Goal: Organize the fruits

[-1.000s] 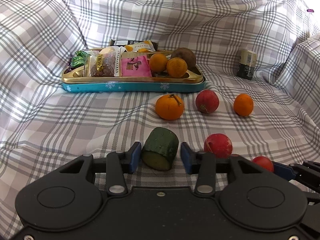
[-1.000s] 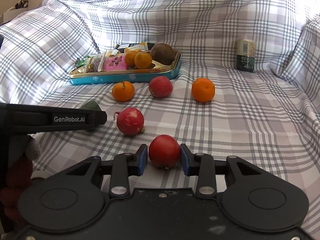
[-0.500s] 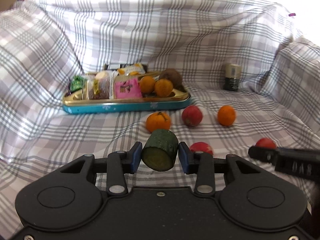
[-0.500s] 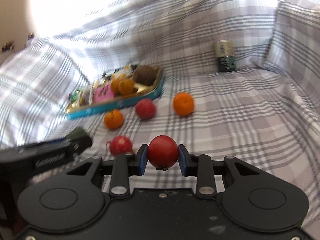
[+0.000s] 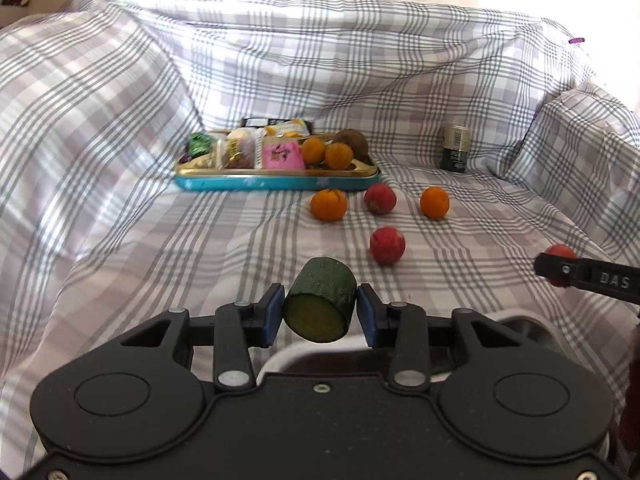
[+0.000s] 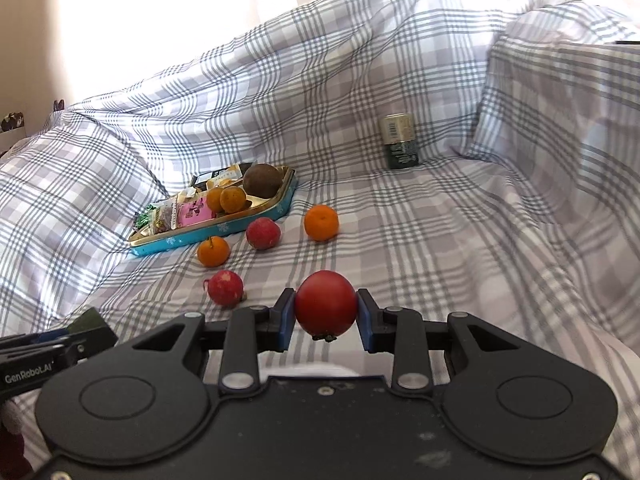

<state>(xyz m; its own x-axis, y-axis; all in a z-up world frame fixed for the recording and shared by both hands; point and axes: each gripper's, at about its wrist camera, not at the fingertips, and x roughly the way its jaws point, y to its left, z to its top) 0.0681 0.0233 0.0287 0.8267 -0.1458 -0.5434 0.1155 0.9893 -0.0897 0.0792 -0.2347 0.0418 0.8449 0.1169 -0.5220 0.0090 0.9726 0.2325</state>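
on a checked grey-and-white sheet draped over soft furniture, we see fruit scattered in front of a gold tray with a teal rim. our left gripper has its blue fingers closed against the sides of a cut cucumber piece, held up off the sheet with its pale cut face toward us. our right gripper has its fingers pressed onto a red tomato, also lifted. loose on the sheet just before the tray lie two oranges with a red apple between them, and another red apple nearer us. the tray holds snack packets, two small oranges and a brown fruit. a dark jar stands well apart to the right.
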